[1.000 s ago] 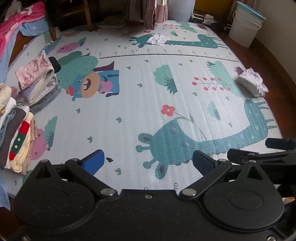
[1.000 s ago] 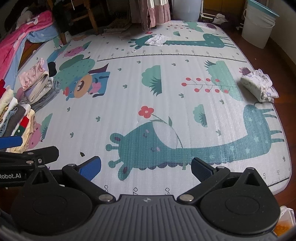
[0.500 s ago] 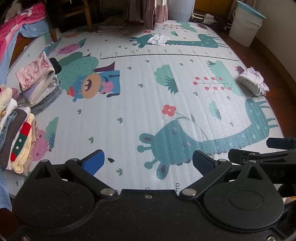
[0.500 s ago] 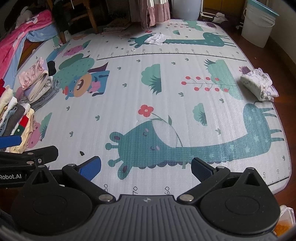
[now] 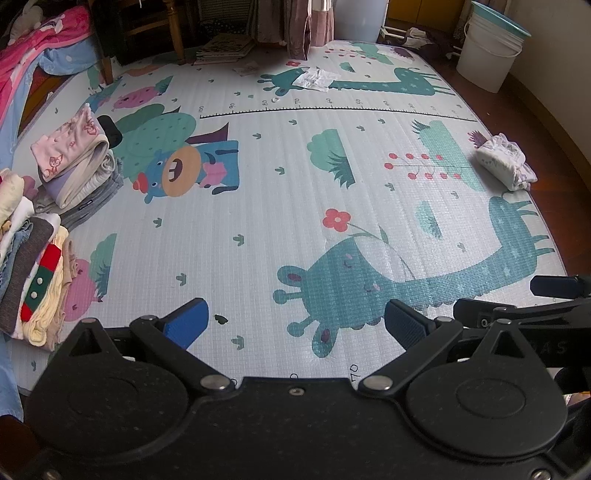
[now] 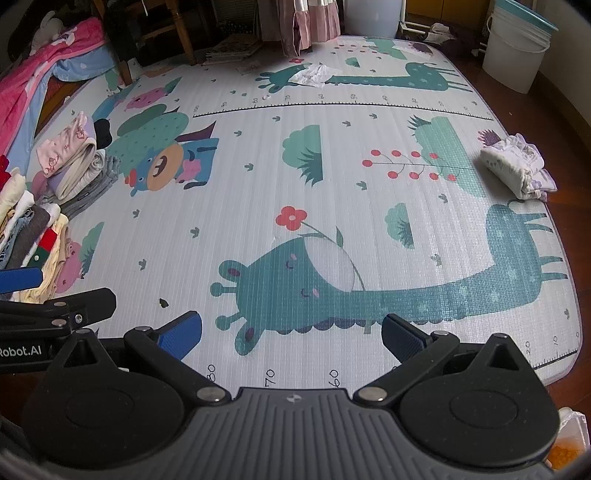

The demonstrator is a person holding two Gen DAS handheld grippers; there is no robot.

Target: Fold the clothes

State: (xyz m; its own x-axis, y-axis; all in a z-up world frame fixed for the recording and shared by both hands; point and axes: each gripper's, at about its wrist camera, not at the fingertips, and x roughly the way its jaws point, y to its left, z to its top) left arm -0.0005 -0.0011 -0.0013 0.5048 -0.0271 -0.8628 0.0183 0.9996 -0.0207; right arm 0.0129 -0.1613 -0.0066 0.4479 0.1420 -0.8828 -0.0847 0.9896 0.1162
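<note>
A folded white and purple garment lies at the right edge of the cartoon play mat; it also shows in the right wrist view. Stacks of folded clothes and a pink-topped pile sit along the mat's left edge, also in the right wrist view. My left gripper is open and empty above the mat's near edge. My right gripper is open and empty beside it.
A white bucket stands at the back right on the wooden floor. Crumpled white paper lies on the far mat. A pink blanket and wooden chair legs are at the back left.
Both views have shifted slightly; the scene sits a little lower in frame. Both grippers stay open and empty. No clothes have moved.
</note>
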